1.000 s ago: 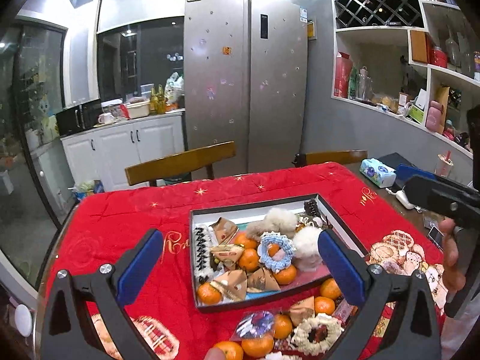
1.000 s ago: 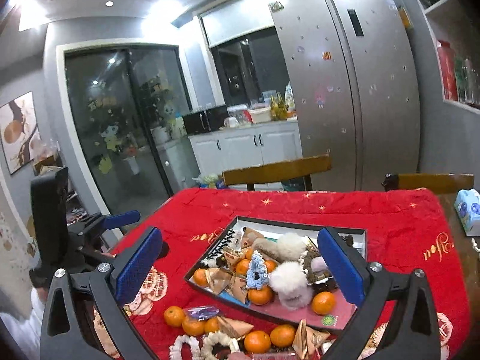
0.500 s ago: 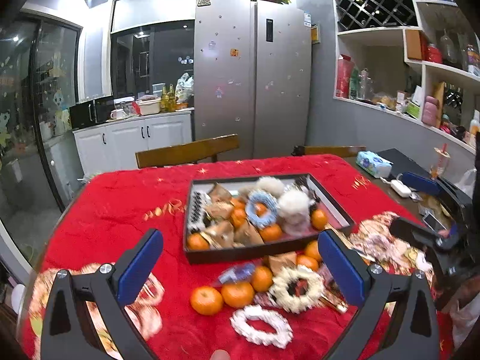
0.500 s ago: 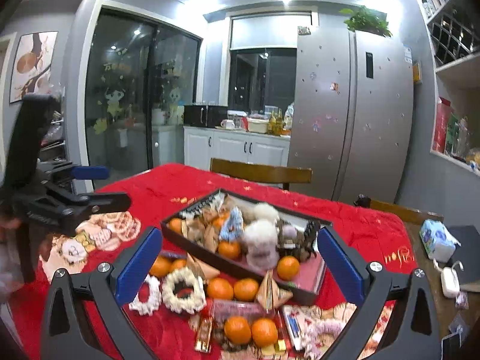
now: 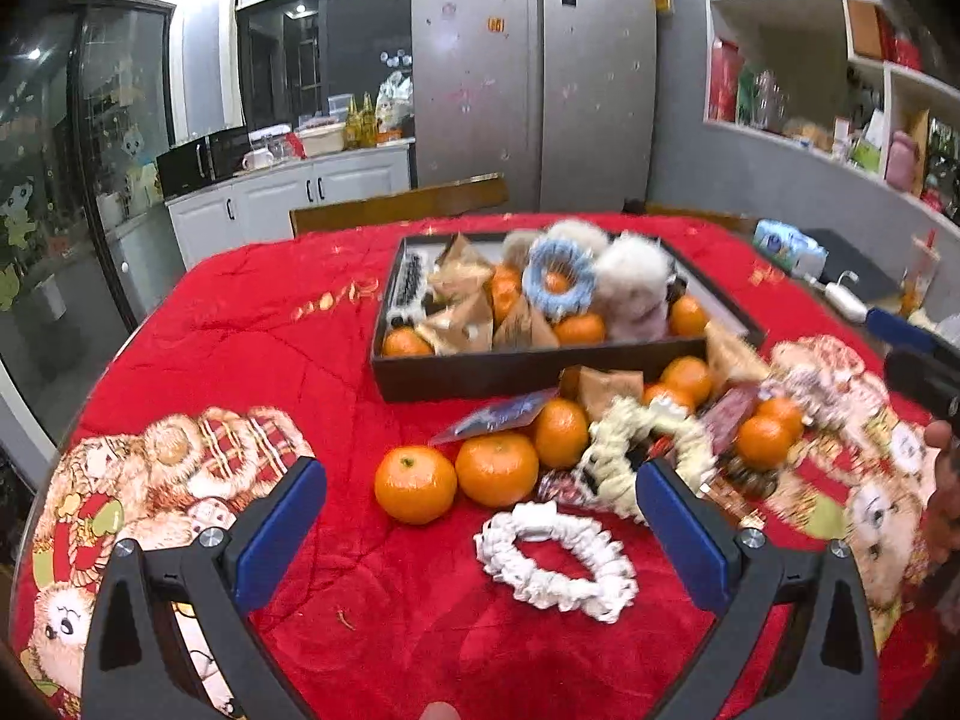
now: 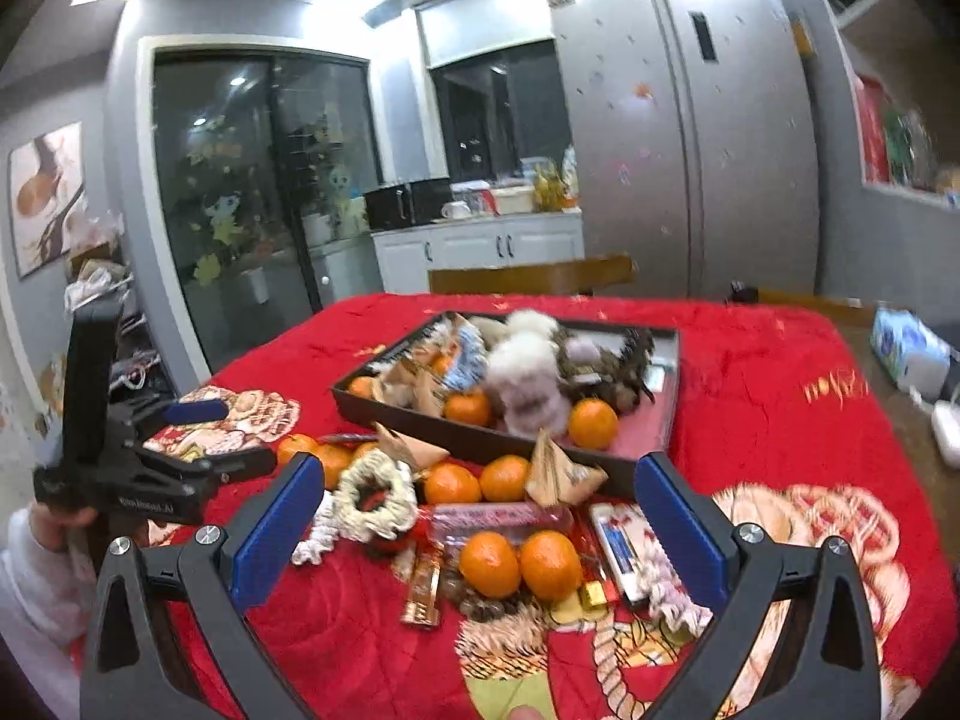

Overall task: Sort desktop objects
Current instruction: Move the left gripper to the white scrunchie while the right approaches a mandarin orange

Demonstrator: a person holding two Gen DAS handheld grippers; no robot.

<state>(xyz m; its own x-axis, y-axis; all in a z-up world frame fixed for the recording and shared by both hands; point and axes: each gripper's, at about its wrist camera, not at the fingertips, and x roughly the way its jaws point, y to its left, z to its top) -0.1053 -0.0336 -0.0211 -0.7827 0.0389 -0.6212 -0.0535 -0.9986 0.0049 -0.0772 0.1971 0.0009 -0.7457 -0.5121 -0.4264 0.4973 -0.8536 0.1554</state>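
A dark tray (image 5: 540,369) on the red tablecloth is heaped with tangerines, paper-wrapped packets, a blue scrunchie (image 5: 559,283) and fluffy hair ties. In front of it lie loose tangerines (image 5: 415,483), a cream scrunchie (image 5: 645,447) and a white scrunchie (image 5: 555,558). My left gripper (image 5: 480,531) is open, low over the cloth, with the white scrunchie between its fingers' span. My right gripper (image 6: 474,531) is open above two tangerines (image 6: 519,564), candy bars (image 6: 423,585) and the cream scrunchie (image 6: 375,495); the tray (image 6: 480,429) lies beyond. The left gripper also shows at the left (image 6: 198,438).
Wooden chair backs (image 5: 399,207) stand behind the table. A tissue pack (image 5: 789,246) and a white charger (image 5: 846,300) lie at the right edge. A person's hand and sleeve (image 6: 36,546) hold the left tool. A fridge (image 5: 534,78) and shelves stand behind.
Both grippers have dropped lower and pulled back toward the near edge, so the loose items before the tray now fill the foreground. Both stay open and hold nothing.
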